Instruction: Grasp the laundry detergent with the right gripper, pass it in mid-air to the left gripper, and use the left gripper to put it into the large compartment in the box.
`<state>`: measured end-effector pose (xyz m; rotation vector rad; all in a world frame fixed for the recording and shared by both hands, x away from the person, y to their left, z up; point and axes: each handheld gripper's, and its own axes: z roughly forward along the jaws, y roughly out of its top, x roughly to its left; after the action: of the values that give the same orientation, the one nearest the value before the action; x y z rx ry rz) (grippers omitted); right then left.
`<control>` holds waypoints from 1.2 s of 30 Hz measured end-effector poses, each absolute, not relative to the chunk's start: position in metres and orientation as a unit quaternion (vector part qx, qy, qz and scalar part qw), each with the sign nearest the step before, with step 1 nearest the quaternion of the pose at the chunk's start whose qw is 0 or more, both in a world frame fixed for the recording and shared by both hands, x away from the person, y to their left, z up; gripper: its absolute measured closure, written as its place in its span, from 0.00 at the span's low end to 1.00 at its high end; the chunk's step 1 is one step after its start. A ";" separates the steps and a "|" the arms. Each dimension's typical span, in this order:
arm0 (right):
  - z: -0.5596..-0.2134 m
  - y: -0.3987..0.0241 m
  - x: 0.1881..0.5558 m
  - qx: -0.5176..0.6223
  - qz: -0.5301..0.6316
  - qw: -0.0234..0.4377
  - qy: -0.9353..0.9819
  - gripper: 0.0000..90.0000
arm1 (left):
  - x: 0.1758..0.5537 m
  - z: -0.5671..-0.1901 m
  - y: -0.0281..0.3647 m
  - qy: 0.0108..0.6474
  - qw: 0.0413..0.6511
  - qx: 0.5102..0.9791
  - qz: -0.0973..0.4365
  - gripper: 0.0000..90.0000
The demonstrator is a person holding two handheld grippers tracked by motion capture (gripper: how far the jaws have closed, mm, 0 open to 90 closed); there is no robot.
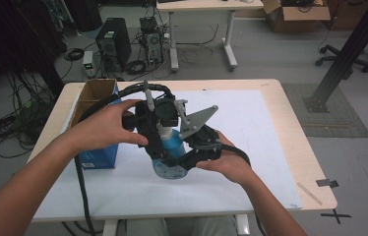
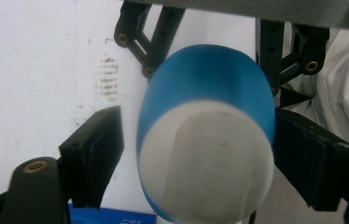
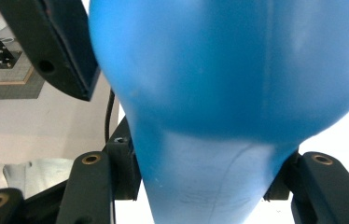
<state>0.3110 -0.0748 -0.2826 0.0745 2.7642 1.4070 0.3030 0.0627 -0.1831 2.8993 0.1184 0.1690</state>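
A blue bottle with a white cap hangs in the air over the white mat at mid-table. My right gripper comes from the right and is shut on the bottle's narrow part, a jaw pressing each side. From above, my left gripper stands open around the cap end. In the left gripper view its left pad is clear of the cap, while the right pad lies against the bottle's side. The bottle's wide blue body bulges close to the right gripper view's camera.
An open cardboard box stands at the table's left edge, with a blue carton in front of it, just beside my left hand. The wooden table edge runs along the right. A computer tower and cables lie on the floor behind.
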 end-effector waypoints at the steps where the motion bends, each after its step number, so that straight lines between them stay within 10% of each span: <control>1: -0.283 -0.075 0.311 0.024 0.453 0.020 0.891 0.49 | 0.303 -0.183 0.063 0.041 0.118 0.990 0.058 0.24; 36: -0.281 -0.075 0.310 0.017 0.457 0.020 0.889 0.49 | 0.300 -0.181 0.061 0.034 0.116 0.991 0.058 0.42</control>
<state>0.3101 -0.0753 -0.2813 0.0541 2.7581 1.4166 0.3002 0.0605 -0.1814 2.9026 0.0998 0.1685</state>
